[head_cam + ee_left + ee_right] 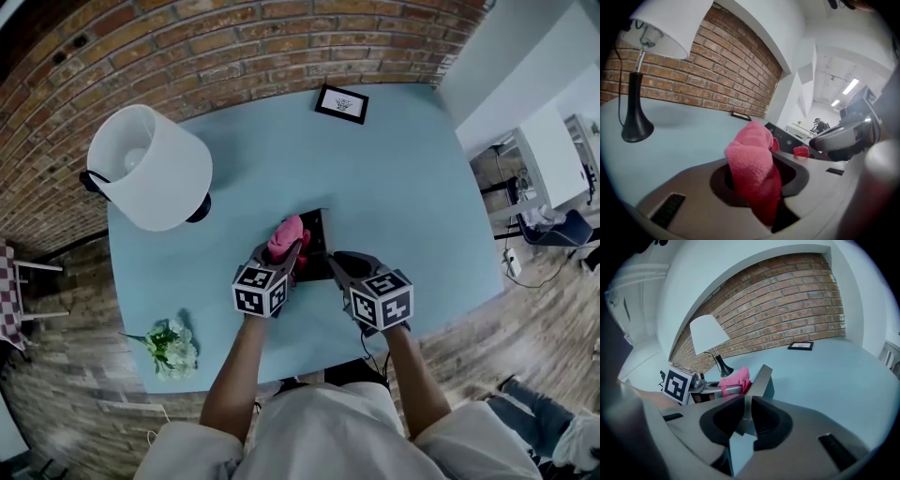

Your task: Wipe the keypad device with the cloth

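A black keypad device (pixel 317 228) lies near the middle of the light blue table (pixel 403 187). A bunched pink cloth (pixel 285 234) rests on the device's left part, and my left gripper (pixel 287 262) is shut on it. In the left gripper view the cloth (pixel 752 161) fills the gap between the jaws, with the dark device (pixel 787 137) just beyond. My right gripper (pixel 339 267) is shut on the device's near right edge. The right gripper view shows that edge as a thin grey slab (pixel 761 380) pinched between the jaws, with the cloth (pixel 735 379) to its left.
A white-shaded lamp (pixel 150 167) on a black base stands at the table's left. A small framed picture (pixel 341 103) lies at the far edge. A bunch of pale flowers (pixel 169 345) sits at the near left corner. A brick wall runs behind.
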The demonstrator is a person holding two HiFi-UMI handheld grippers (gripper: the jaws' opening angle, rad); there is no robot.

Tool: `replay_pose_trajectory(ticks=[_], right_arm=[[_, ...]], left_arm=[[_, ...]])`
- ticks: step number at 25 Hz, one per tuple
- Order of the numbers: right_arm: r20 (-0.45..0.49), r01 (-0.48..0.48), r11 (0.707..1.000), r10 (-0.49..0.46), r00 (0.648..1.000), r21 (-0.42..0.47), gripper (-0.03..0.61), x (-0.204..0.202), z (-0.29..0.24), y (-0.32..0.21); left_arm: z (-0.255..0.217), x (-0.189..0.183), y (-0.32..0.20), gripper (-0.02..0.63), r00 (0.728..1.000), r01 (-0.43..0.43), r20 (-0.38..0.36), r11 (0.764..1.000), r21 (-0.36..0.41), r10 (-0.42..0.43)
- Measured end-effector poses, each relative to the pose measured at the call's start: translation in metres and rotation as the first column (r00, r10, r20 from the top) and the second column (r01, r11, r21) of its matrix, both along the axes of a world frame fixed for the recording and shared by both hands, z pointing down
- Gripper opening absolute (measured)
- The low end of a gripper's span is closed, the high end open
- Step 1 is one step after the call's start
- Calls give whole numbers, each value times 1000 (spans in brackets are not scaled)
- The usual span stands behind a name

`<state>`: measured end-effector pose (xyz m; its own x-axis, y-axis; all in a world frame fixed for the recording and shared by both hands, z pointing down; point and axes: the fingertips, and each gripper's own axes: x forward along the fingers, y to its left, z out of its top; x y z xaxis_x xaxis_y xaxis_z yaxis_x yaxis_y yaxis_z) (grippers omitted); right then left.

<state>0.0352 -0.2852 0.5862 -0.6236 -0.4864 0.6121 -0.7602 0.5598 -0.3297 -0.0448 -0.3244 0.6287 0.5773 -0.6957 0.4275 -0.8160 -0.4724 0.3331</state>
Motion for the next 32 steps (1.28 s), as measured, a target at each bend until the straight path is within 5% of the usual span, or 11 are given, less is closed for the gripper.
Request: replay_pose_trajectory(ticks=[9, 18, 28, 32], right_arm=[[10, -8, 1000, 8, 1000, 9, 77, -1, 0, 0], [40, -41, 998, 39, 998, 46, 75, 2, 1, 2], [69, -32, 999, 30, 997, 35, 74, 16, 9, 23], [67, -37, 999, 35, 997, 36, 74, 16, 12, 25]], left_arm=[[30, -30, 4, 143, 996, 78, 45, 993, -87, -74], [37, -40, 4, 142, 985, 128, 131, 987, -97, -115], [-62, 15, 12, 138, 997, -16, -74, 997, 72, 21], [-67, 45, 18, 138, 995, -86, -43, 993, 75, 89]])
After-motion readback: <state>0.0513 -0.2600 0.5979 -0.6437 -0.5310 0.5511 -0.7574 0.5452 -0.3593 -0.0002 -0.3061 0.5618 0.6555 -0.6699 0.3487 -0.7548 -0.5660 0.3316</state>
